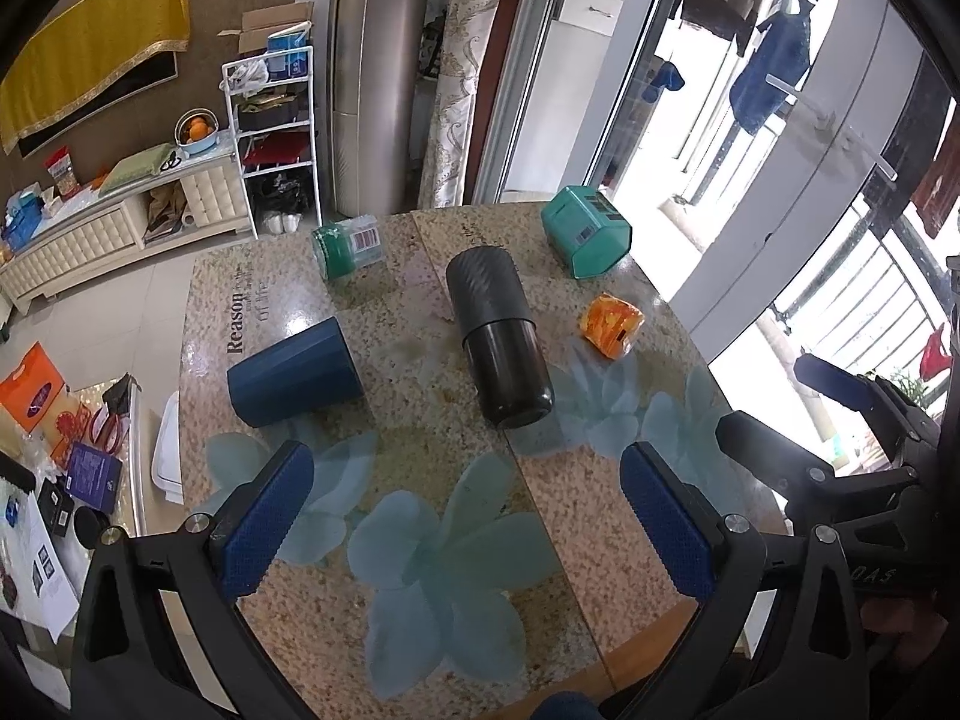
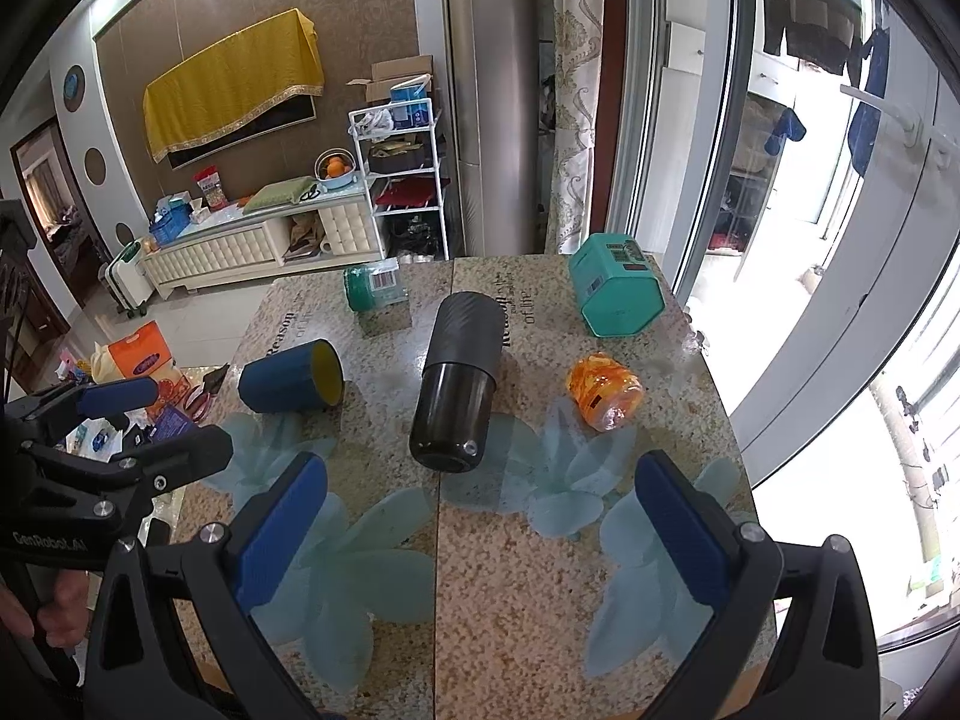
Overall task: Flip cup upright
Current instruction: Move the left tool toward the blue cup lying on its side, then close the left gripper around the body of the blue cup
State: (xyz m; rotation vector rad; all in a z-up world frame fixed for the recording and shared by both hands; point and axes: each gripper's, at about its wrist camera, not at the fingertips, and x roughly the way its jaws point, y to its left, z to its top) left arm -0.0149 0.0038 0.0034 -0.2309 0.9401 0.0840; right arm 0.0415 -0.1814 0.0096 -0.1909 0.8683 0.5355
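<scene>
A dark blue cup [image 1: 294, 371] with a yellow inside lies on its side at the left of the table; it also shows in the right wrist view [image 2: 291, 376], mouth to the right. My left gripper [image 1: 468, 525] is open and empty, hovering above the near table, with the cup ahead and to the left. My right gripper [image 2: 480, 531] is open and empty, also above the near table edge. The right gripper shows at the right of the left wrist view [image 1: 840, 402], and the left gripper at the left of the right wrist view [image 2: 138, 414].
A black flask [image 1: 498, 330] lies on its side mid-table. A green jar [image 1: 348, 245] and a teal box [image 1: 587, 229] lie at the back, an orange packet [image 1: 612, 324] at the right. The speckled table [image 1: 420, 600] has a centre seam. A glass door stands right.
</scene>
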